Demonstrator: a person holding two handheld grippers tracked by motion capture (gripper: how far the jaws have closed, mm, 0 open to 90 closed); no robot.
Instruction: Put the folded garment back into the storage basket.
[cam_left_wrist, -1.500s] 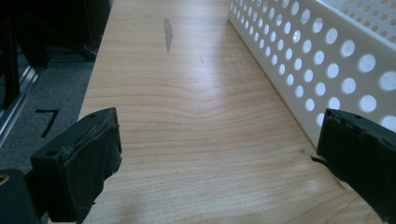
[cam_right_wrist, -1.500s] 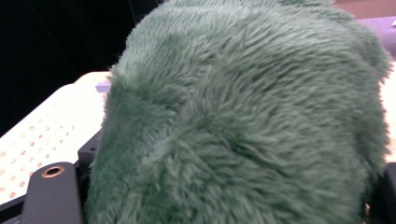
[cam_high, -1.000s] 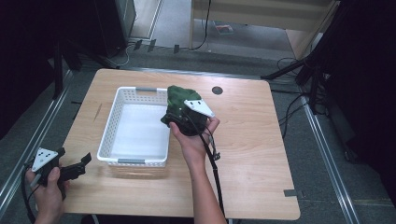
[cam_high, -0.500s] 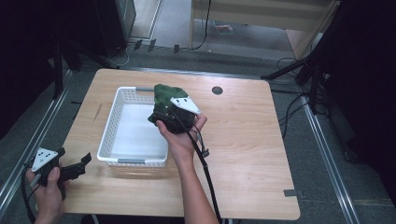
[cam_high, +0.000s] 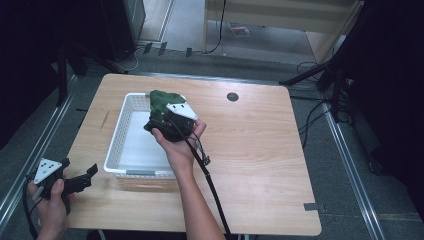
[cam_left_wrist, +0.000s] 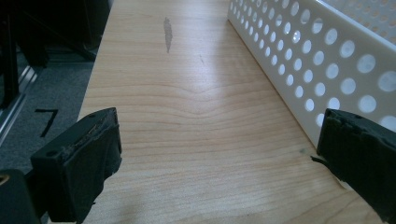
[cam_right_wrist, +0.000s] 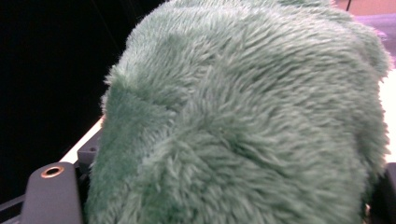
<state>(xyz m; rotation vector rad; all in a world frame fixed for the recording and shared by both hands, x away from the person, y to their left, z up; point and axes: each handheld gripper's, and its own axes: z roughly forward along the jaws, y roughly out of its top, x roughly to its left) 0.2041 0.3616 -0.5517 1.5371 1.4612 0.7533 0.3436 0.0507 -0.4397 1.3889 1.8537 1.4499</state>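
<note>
On wood table (cam_high: 250, 150): white basket (cam_high: 122, 145), prob. grey floor (cam_high: 350, 165) w/ cables.

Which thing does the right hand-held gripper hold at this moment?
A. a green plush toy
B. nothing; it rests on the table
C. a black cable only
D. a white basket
A: in the high view the right hand-held gripper carries a green plush toy above the white basket, and green fur sits between its jaws in the right gripper view.
</note>
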